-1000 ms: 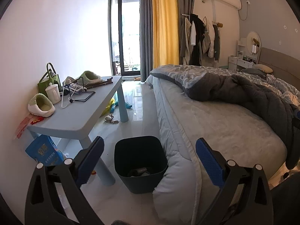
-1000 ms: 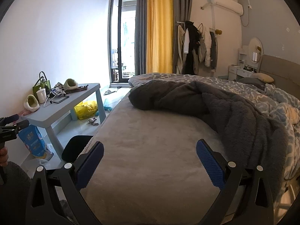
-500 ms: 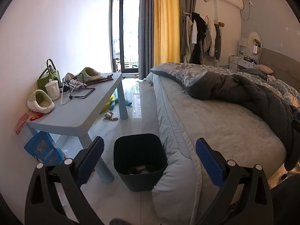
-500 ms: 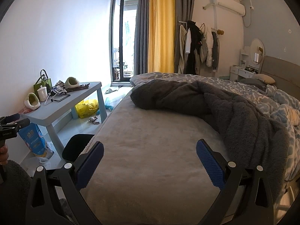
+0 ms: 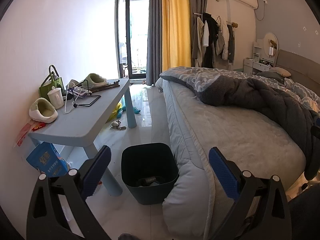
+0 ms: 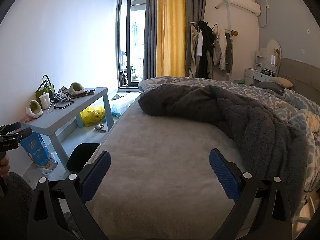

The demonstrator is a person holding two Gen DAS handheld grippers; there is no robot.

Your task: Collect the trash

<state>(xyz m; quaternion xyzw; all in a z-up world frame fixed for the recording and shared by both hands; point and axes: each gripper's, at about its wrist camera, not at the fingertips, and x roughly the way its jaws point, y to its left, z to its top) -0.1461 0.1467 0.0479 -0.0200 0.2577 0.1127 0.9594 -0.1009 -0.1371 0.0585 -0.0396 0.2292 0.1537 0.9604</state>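
A dark plastic bin (image 5: 132,160) stands on the floor between the blue table and the bed, with a few bits of trash (image 5: 149,180) at its bottom. My left gripper (image 5: 159,160) hangs open above and in front of the bin, holding nothing. My right gripper (image 6: 160,160) is open over the grey bed sheet (image 6: 160,140), also holding nothing. The bin's rim (image 6: 82,156) peeks out by the bed edge in the right wrist view. A red wrapper (image 5: 33,128) lies at the table's near end by the wall.
The light blue table (image 5: 80,124) carries slippers, a white cup (image 5: 55,98), a green bag and a wire stand. A blue package (image 5: 47,164) leans under it, a yellow bag (image 6: 93,116) lies farther back. A rumpled grey blanket (image 6: 220,108) covers the bed.
Both views have drifted slightly, with the table and bin shifting a little in frame. Both grippers stay open and nothing was picked up.
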